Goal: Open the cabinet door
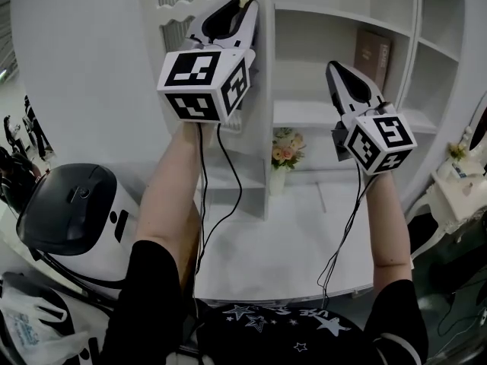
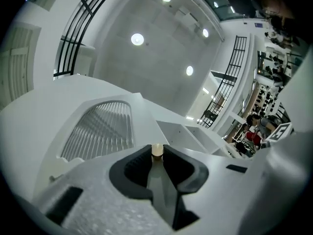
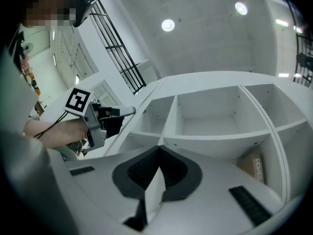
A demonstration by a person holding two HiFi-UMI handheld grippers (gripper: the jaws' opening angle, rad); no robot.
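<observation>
The white cabinet door [image 1: 199, 4] has a ribbed panel [image 2: 100, 129] and stands swung out from the shelving. My left gripper [image 1: 242, 3] is raised at the door's edge. In the left gripper view its jaws [image 2: 156, 153] are shut on a small cream door knob [image 2: 157, 150]. My right gripper [image 1: 335, 68] is held up in front of the open shelves, apart from the door. Its jaws [image 3: 159, 149] are shut with nothing between them. The right gripper view also shows the left gripper [image 3: 100, 119] at the left.
White open shelves [image 3: 215, 138] fill the cabinet, with a brown box [image 1: 373, 52] on one. A vase of flowers [image 1: 285, 154] stands on the white desk [image 1: 289, 238]. A black and white device [image 1: 72, 204] sits at the left and a white chair [image 1: 456, 196] at the right.
</observation>
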